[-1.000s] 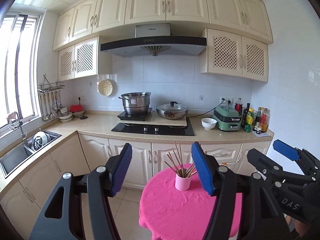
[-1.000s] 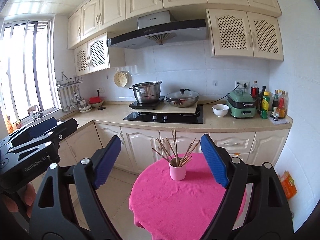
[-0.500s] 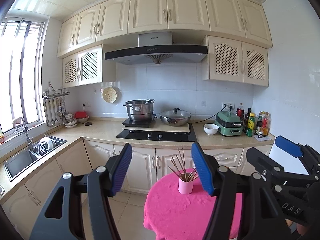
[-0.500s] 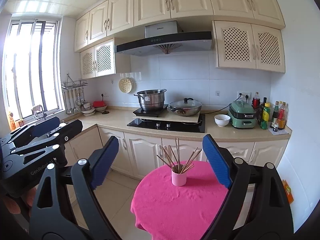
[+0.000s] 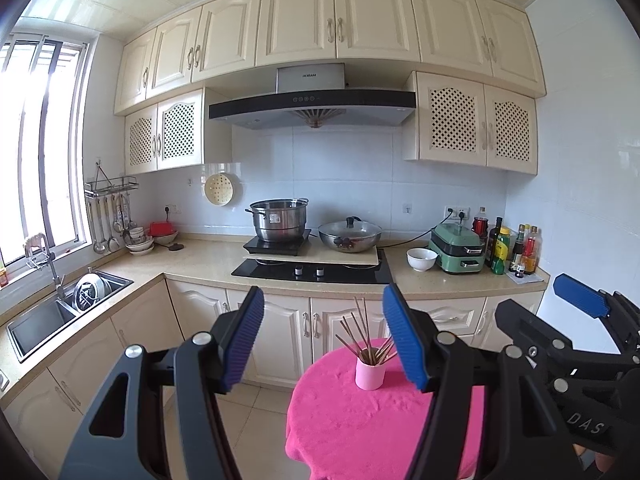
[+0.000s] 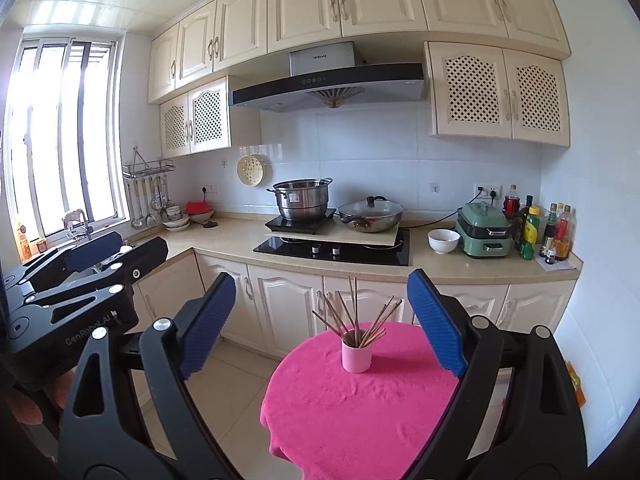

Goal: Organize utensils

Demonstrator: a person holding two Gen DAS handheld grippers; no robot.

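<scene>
A pink cup [image 5: 370, 374] [image 6: 356, 356] stands on a round table with a pink cloth [image 5: 360, 420] [image 6: 360, 400]. Several wooden chopsticks [image 5: 362, 332] [image 6: 352, 316] stand fanned out in the cup. My left gripper [image 5: 323, 340] is open and empty, held well back from the table and above it. My right gripper [image 6: 322, 320] is open and empty too, also back from the cup. Each gripper shows at the edge of the other's view: the right one [image 5: 580, 300] at the right, the left one [image 6: 96, 252] at the left.
Behind the table runs an L-shaped counter [image 5: 200, 264] with a hob [image 5: 312, 270], a steel pot [image 5: 280, 220], a lidded wok [image 5: 350, 236], a white bowl [image 5: 422, 258], a green cooker [image 5: 460, 246] and bottles [image 5: 508, 248]. A sink [image 5: 60, 308] is at left.
Both grippers have risen and drawn back a little, so the table and cup sit lower and smaller in both views. Both stay open and empty.
</scene>
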